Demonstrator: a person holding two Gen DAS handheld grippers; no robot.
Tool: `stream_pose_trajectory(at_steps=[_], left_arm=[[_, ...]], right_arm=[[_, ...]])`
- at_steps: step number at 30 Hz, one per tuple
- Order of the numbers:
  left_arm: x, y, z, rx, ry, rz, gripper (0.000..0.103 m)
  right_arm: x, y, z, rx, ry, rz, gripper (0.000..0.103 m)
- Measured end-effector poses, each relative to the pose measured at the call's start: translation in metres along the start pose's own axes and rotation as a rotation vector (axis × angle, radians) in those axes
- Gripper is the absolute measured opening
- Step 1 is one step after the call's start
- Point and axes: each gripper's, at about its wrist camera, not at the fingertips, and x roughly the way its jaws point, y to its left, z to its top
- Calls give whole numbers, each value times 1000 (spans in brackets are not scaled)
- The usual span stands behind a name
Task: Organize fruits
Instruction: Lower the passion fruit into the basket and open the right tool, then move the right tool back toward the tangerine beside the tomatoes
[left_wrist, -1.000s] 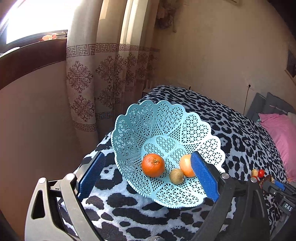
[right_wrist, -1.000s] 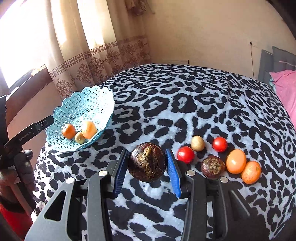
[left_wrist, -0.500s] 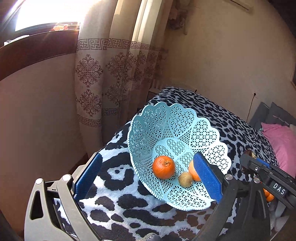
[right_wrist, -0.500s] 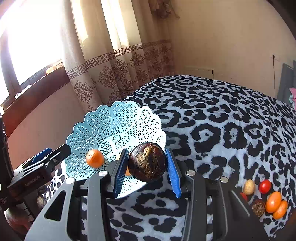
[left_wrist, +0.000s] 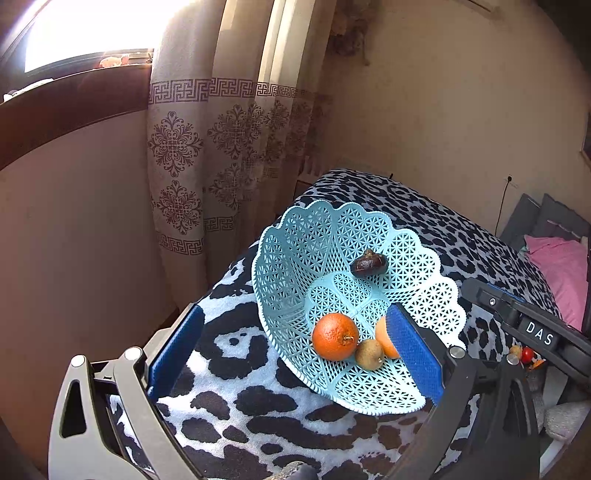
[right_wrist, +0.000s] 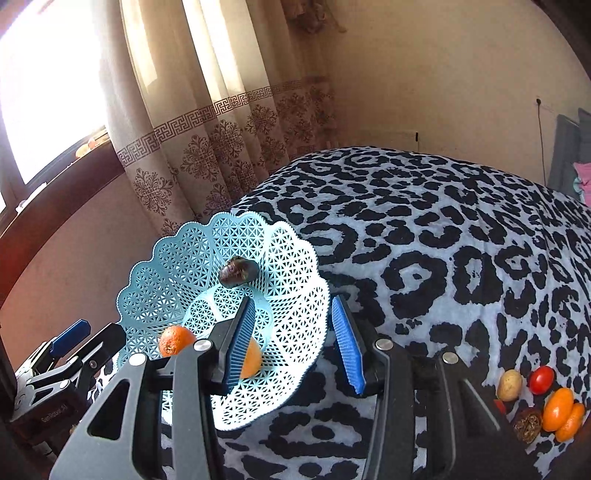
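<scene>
A light blue lattice basket (left_wrist: 295, 258) (right_wrist: 295, 266) sits tilted at the bed's corner. In it lie an orange (left_wrist: 335, 336) (right_wrist: 175, 339), a small brown-green fruit (left_wrist: 369, 353) and an orange-coloured fruit (left_wrist: 384, 336) (right_wrist: 251, 360) partly hidden behind a finger. A dark brown fruit (left_wrist: 368, 263) (right_wrist: 238, 271) rests on the basket's far wall. My right gripper (right_wrist: 293, 343) is open and holds nothing, just above the basket's near rim. My left gripper (left_wrist: 295, 350) is wide open, its fingers on either side of the basket's near left rim without touching it.
The leopard-print bed cover (right_wrist: 443, 240) spreads to the right. At its right edge lies a row of fruits: a yellowish one (right_wrist: 509, 384), a red tomato (right_wrist: 541, 378), two orange ones (right_wrist: 557, 408) and a dark brown one (right_wrist: 528, 424). Curtains (left_wrist: 207, 155) and a wall stand behind the basket.
My right gripper went over the basket and opened, and the dark brown fruit it held now lies in the basket. My left gripper shifted slightly and stayed open.
</scene>
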Motion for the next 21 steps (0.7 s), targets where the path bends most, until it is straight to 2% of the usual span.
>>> stream_pose_trajectory(at_steps=[1, 6, 12, 18, 21], left_arm=[[0, -1, 0, 4, 0, 1, 100], [-2, -3, 0, 18, -7, 6, 100], [-4, -4, 0, 27, -6, 9, 100], [-7, -7, 0, 35, -12, 2, 100], [-8, -10, -1, 44, -12, 0, 100]], right_arm=[[-1, -1, -1, 7, -2, 0, 51], [-8, -6, -9, 33, -13, -2, 60], [-15, -11, -16, 56, -19, -7, 67], [-20, -18, -24, 81, -15, -20, 68], [-23, -22, -26, 94, -19, -26, 71]])
